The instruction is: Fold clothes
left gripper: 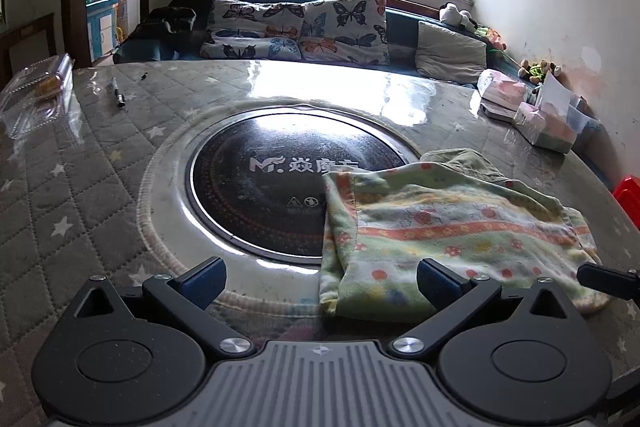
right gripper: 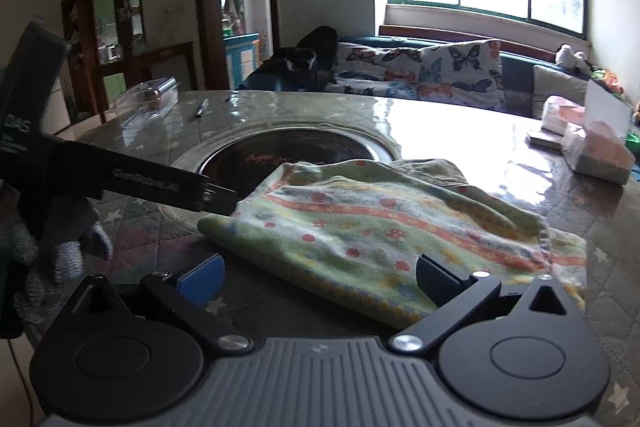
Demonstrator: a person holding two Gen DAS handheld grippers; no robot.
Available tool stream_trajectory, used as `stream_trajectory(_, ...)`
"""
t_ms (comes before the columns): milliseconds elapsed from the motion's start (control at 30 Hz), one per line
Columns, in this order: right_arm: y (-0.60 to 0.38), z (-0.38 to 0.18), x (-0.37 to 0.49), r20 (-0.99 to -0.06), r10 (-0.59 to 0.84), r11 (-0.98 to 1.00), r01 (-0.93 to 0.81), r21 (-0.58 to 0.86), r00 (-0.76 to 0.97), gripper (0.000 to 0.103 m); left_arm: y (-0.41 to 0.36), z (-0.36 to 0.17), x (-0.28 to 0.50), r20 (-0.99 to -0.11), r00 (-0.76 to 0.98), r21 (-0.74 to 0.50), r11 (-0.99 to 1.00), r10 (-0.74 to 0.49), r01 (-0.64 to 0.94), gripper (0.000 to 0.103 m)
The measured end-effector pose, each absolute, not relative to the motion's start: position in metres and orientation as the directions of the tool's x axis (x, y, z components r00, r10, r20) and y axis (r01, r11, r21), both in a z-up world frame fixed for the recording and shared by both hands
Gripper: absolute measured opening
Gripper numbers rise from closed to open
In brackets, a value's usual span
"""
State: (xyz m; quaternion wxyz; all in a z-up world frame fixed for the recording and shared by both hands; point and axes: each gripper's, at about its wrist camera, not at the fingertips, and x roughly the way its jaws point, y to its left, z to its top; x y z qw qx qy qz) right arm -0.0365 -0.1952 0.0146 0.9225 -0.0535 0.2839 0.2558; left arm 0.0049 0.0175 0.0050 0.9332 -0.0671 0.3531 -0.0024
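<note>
Lying folded over at lower right of the frame, the patterned garment (left gripper: pixel 452 227) covers the table (left gripper: pixel 80 187) hob's edge. Left gripper (left gripper: pixel 320 281) and right gripper (right gripper: pixel 320 281) hover wide, empty. Any further fold likely wants matched edge grips.

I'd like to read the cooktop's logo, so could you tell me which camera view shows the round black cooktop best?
The left wrist view: the cooktop is seen from above with its logo legible, only its right edge under the folded garment. The right wrist view shows just a shallow, glare-streaked sliver behind the garment.
</note>
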Motion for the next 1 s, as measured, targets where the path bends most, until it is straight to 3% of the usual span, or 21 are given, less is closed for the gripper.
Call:
stream_trajectory(433,-0.175,0.015,-0.024,-0.577,0.498,0.799,-0.602,0.014,0.648,0.102,0.029,-0.008,0.024,-0.699,0.715,-0.091,0.993,-0.011,-0.074,0.103)
stream_trajectory(1000,-0.134,0.01,-0.019,-0.603,0.528,0.715,-0.696,-0.065,0.598,0.085,0.048,-0.01,0.027,-0.716,0.698,-0.095,0.989,0.01,-0.111,0.103)
